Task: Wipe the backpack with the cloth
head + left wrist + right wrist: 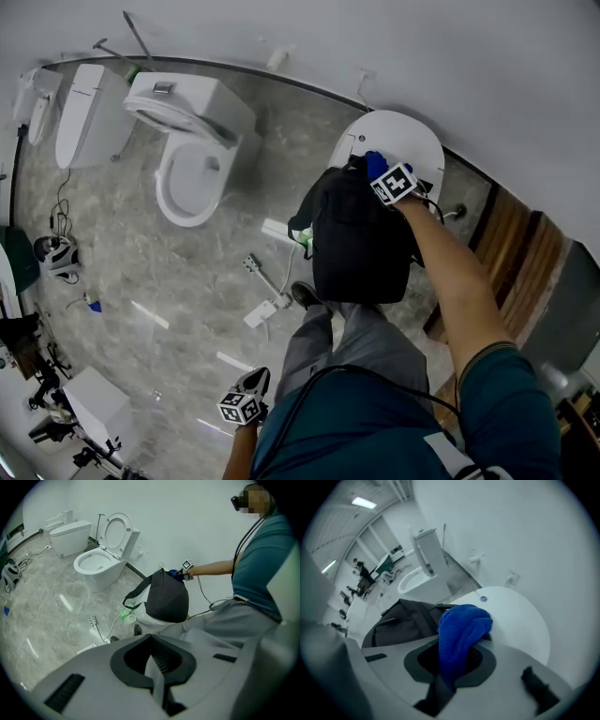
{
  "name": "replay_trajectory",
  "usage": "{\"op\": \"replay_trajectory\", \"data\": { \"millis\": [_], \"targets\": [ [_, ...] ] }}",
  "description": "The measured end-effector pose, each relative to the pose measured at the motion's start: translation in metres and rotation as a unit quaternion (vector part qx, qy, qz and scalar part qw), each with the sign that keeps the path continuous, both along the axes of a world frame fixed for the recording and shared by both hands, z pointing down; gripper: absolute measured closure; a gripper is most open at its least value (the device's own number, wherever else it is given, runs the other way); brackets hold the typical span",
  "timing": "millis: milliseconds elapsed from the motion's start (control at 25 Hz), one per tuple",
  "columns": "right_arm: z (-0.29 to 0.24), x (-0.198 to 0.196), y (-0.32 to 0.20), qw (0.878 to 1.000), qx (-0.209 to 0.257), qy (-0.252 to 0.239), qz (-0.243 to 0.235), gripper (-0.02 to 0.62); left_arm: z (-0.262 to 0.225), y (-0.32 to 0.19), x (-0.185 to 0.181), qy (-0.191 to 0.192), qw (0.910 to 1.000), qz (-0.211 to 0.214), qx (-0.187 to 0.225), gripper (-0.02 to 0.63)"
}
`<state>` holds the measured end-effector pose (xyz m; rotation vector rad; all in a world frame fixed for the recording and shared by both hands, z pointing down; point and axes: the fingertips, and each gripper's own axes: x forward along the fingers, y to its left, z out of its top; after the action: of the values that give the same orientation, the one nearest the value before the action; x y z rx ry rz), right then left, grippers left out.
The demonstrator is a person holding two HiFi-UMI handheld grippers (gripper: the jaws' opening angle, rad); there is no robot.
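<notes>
The black backpack (361, 246) sits just below my right hand-held gripper (386, 178), against a white rounded lid (412, 136). That hand-held gripper pinches the blue cloth (461, 625), which is close by the bag's top. My left hand-held gripper (157, 663) is pressed together on nothing, well apart from the bag.

This is a mock-up bathroom inside a larger test hall, not a home washroom. Three white ceramic toilets share one room: one with its lid raised (192, 155), one closed by the wall (82, 112), and one with its rounded lid shut (417, 141). A socket strip on a white cable (92, 620) and dark stands (42, 380) litter the grey marble-look floor (122, 253). Beyond are ceiling strip lights (364, 502) and standing people (357, 565).
</notes>
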<state>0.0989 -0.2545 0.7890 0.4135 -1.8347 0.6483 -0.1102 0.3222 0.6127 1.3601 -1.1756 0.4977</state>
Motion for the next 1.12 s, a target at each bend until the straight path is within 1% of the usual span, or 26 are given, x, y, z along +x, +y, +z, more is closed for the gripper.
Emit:
{"op": "replay_trajectory", "data": {
  "millis": [40, 80, 120, 240, 320, 400, 480, 560, 640, 680, 720, 800, 920, 1000, 1120],
  "targets": [
    [0.005, -0.017, 0.011, 0.999, -0.014, 0.007, -0.031, 0.551, 0.0, 0.003, 0.001, 0.001, 1.0, -0.007, 0.0, 0.601],
    [0.009, -0.033, 0.022, 0.998, -0.025, 0.012, -0.052, 0.551, 0.0, 0.005, 0.003, 0.001, 0.9999, -0.014, 0.001, 0.601],
    [0.012, -0.046, 0.028, 0.998, -0.025, 0.017, -0.063, 0.551, 0.001, 0.008, 0.004, 0.002, 0.9998, -0.02, 0.001, 0.601],
    [0.013, -0.077, 0.023, 0.998, 0.018, 0.021, -0.061, 0.551, 0.003, 0.017, 0.005, 0.002, 0.9994, -0.036, 0.004, 0.601],
    [0.011, -0.092, 0.02, 0.995, 0.058, 0.029, -0.079, 0.551, 0.005, 0.026, 0.004, -0.001, 0.999, -0.045, 0.004, 0.601],
    [0.01, -0.104, 0.019, 0.987, 0.103, 0.049, -0.116, 0.551, 0.004, 0.038, 0.003, -0.002, 0.9983, -0.058, 0.003, 0.601],
    [0.004, -0.115, 0.02, 0.975, 0.144, 0.068, -0.153, 0.551, 0.003, 0.053, 0.0, -0.001, 0.9978, -0.067, 0.001, 0.601],
    [-0.007, -0.132, 0.025, 0.964, 0.179, 0.061, -0.189, 0.551, 0.006, 0.067, -0.002, 0.0, 0.9976, -0.07, -0.004, 0.601],
    [-0.016, -0.154, 0.043, 0.95, 0.194, 0.041, -0.242, 0.551, 0.012, 0.078, -0.005, 0.002, 0.9973, -0.072, -0.009, 0.601],
    [-0.016, -0.164, 0.057, 0.94, 0.192, 0.039, -0.279, 0.551, 0.014, 0.081, -0.007, 0.003, 0.9972, -0.074, -0.01, 0.601],
    [-0.013, -0.171, 0.074, 0.927, 0.187, 0.047, -0.321, 0.551, 0.015, 0.083, -0.008, 0.004, 0.9971, -0.076, -0.009, 0.601],
    [-0.001, -0.178, 0.113, 0.895, 0.173, 0.077, -0.404, 0.551, 0.012, 0.085, -0.009, 0.006, 0.9973, -0.073, -0.003, 0.601],
    [0.016, -0.181, 0.176, 0.838, 0.153, 0.123, -0.51, 0.551, 0.007, 0.086, -0.012, 0.005, 0.9977, -0.066, 0.011, 0.601],
    [0.028, -0.176, 0.224, 0.802, 0.123, 0.14, -0.568, 0.551, 0.007, 0.09, -0.016, 0.005, 0.9976, -0.067, 0.016, 0.601],
    [0.043, -0.153, 0.302, 0.744, 0.075, 0.164, -0.643, 0.551, 0.008, 0.101, -0.02, 0.007, 0.9973, -0.072, 0.013, 0.601]
  ]
}}
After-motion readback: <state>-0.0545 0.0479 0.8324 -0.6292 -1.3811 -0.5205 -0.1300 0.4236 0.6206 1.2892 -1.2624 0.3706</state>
